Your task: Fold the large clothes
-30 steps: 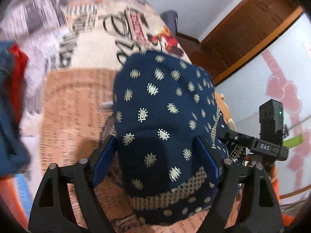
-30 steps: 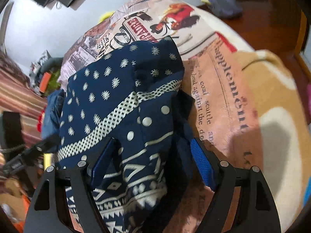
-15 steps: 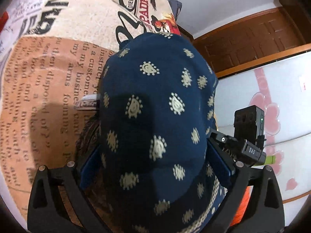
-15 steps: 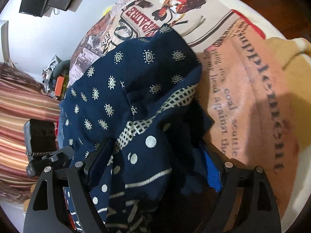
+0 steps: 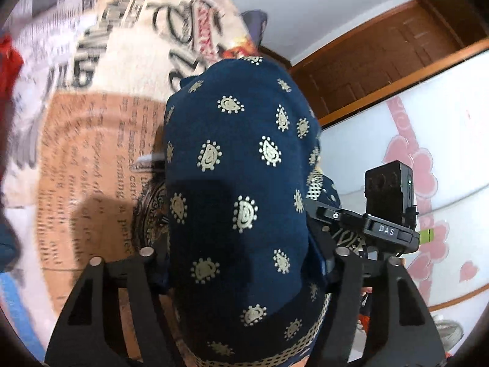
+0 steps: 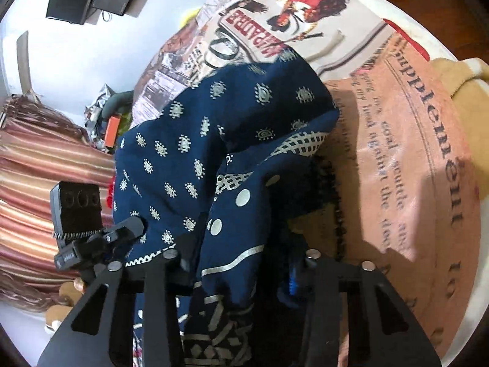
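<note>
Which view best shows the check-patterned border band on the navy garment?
The right wrist view. There the band runs in the open across the draped garment, its white lattice sharp. The left wrist view shows only a short piece by the other gripper and a strip along the garment's lower edge.

We see the garment (image 5: 238, 189) in deep navy, dotted all over with cream paisley teardrops, and a cream lattice band runs along its hem. From the right wrist view the same cloth (image 6: 214, 153) shows round cream spots, thin pale lines and a geometric border lower down. Under it we have the bedspread (image 6: 412, 153), newspaper print in peach, cream and grey with black lettering and a red figure. The tongs (image 5: 241, 263) are black; blue shows on the right tongs (image 6: 241, 263).
</note>
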{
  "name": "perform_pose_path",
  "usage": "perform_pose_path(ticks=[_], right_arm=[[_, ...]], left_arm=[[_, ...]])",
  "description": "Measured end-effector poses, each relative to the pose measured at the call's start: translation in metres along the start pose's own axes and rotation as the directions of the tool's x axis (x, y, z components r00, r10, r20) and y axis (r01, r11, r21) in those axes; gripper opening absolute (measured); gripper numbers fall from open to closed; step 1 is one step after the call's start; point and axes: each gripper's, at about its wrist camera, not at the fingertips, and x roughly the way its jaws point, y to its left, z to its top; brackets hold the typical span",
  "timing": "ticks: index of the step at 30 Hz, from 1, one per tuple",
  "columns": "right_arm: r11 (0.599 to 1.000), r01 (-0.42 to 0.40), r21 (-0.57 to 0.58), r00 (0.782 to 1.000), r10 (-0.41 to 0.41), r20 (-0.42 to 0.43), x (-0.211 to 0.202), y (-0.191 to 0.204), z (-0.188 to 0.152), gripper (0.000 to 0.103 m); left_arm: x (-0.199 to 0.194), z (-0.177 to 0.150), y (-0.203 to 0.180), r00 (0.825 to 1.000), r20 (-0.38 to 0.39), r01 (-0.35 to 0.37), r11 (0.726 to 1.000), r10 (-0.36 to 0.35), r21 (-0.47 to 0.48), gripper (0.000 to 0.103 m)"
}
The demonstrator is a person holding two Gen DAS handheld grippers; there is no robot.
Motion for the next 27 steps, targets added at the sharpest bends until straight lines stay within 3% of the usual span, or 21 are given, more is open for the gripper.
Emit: perform_pose_path(ticks=[5,13,19,27], right_arm=[[0.994,0.027,-0.103,0.999,-0.023,0.042,-0.004,0.058,-0.001,0.031],[0.967,-0.013,-0.253,0.991,0.046,0.124,-0.003,0.155,0.01,0.031],[0.94,-0.04,-0.339,0.988,0.089,0.129,0.034,0.218,0.019,0.031],[0.906,-0.063,-0.418,0.996,0.082,0.027,0.132,0.276,0.045,0.03]], left_arm=[[-0.061,0.002,-0.026,0.994,0.108,-0.028,0.994,0.017,0.105,0.059],[-0.175,0.005,-0.024,0.96,0.28,-0.057,0.984,0.007,0.17,0.059],[-0.252,0.011,0.018,0.924,0.38,-0.092,0.986,0.032,0.14,0.059],[-0.3,0.021,0.116,0.888,0.44,-0.16,0.987,0.135,0.02,0.059]])
